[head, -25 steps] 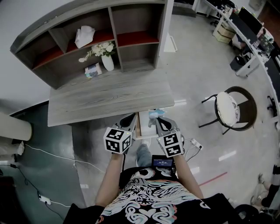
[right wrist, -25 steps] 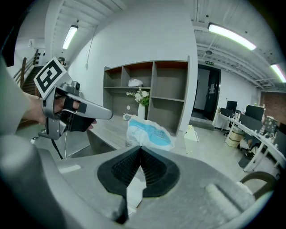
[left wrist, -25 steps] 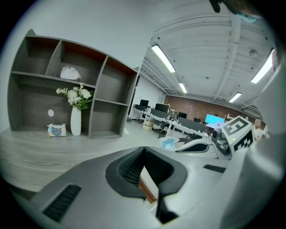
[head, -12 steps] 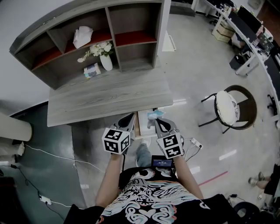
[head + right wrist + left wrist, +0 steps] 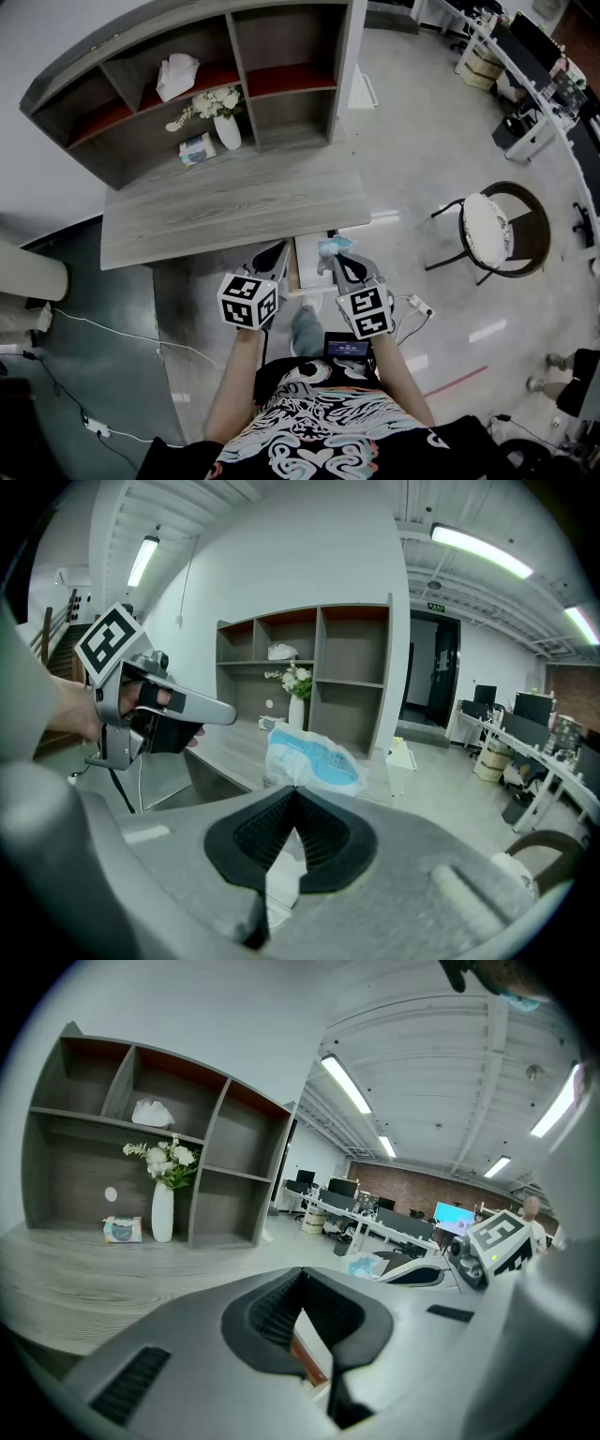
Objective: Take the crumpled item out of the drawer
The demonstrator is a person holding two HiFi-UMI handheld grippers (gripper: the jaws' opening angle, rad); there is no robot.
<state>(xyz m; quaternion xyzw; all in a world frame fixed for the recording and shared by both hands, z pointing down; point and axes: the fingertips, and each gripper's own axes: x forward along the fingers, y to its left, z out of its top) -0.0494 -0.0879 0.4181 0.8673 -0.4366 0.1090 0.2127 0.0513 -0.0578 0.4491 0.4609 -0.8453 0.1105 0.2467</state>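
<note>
Over the last second almost nothing moved, and that told me where things stood. My right gripper (image 5: 332, 259) was already clenched on the crumpled item (image 5: 336, 246), a white and pale blue wrapper, and it sat at the same spot just below the centre of the head view as in both earlier pictures. In the right gripper view the pads pinched the wrapper's lower edge (image 5: 309, 757), and the rest of it fanned up above the jaw tips in the middle of the frame, with the shelf unit (image 5: 319, 667) behind it. I judged from this that it had been lifted clear of the drawer (image 5: 302, 272) and was hanging over the drawer's open front, next to the edge of the desk (image 5: 234, 206). My left gripper (image 5: 278, 251) had not shifted either. It stayed at the drawer's left side with its jaws pressed together at the tips. In its own view I saw nothing caught between them, only a strip of white panel and a reddish edge showing through the gap lower down. The one real change was at the lower right edge of the head view, where someone's feet had come into sight on the floor. I took the removal as nearly done, since the grip had held for a full second, and what was left was to carry the wrapper away.
</note>
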